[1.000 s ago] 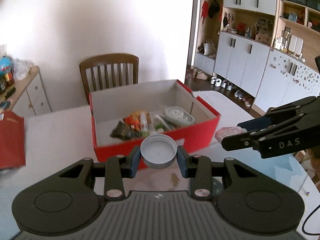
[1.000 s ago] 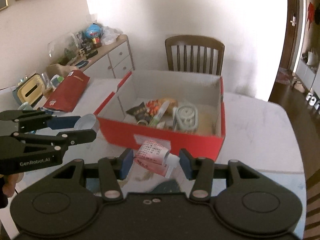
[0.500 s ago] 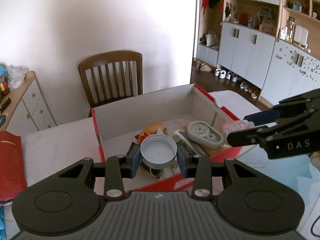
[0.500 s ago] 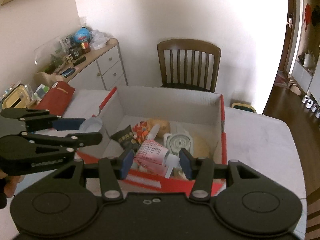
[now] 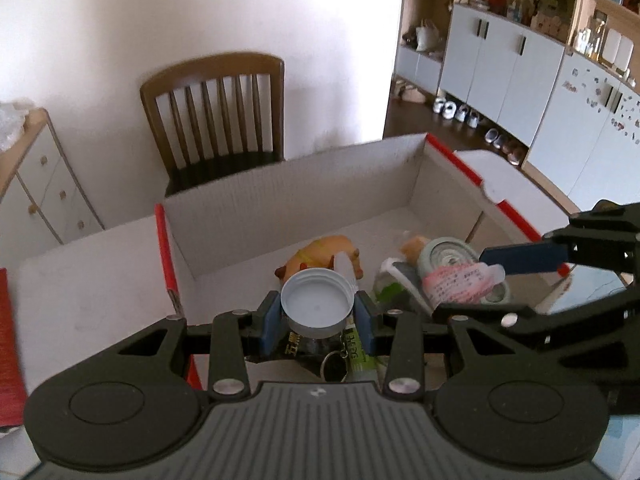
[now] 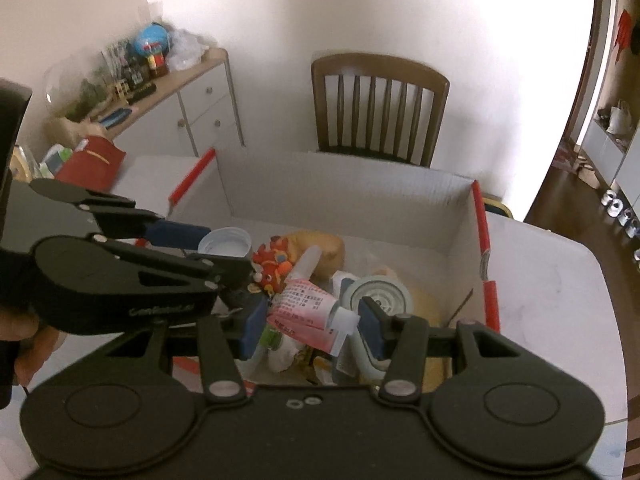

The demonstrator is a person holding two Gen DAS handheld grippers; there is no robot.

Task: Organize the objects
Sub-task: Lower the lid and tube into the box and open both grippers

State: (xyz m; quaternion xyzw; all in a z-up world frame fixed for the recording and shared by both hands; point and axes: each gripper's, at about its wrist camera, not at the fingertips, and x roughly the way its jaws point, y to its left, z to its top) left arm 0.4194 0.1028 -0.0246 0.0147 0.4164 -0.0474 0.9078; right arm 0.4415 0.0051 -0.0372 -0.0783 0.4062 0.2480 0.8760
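Note:
My left gripper (image 5: pixel 318 316) is shut on a white round lid (image 5: pixel 317 300), held open side up over the near part of the red cardboard box (image 5: pixel 296 204). My right gripper (image 6: pixel 310 322) is shut on a pink-and-white tube (image 6: pixel 310 306) with a white cap, also above the box (image 6: pixel 486 256). In the left wrist view the right gripper (image 5: pixel 492 280) comes in from the right with the tube (image 5: pixel 460 282). In the right wrist view the left gripper (image 6: pixel 208 248) comes in from the left with the lid (image 6: pixel 224 242). Several small items lie in the box, among them a yellow toy animal (image 5: pixel 324 254) and a round tape dispenser (image 6: pixel 378 294).
A wooden chair (image 5: pixel 216 116) stands behind the table (image 5: pixel 88 272). A red pouch (image 6: pixel 90 162) lies on the table's left side. A cluttered sideboard (image 6: pixel 160 92) runs along the left wall, white cabinets (image 5: pixel 520 72) along the right. A hand (image 6: pixel 28 344) holds the left gripper.
Both grippers moved forward and down, from in front of the box's near wall to above its inside, the lid and tube still gripped. The box looks larger and closer.

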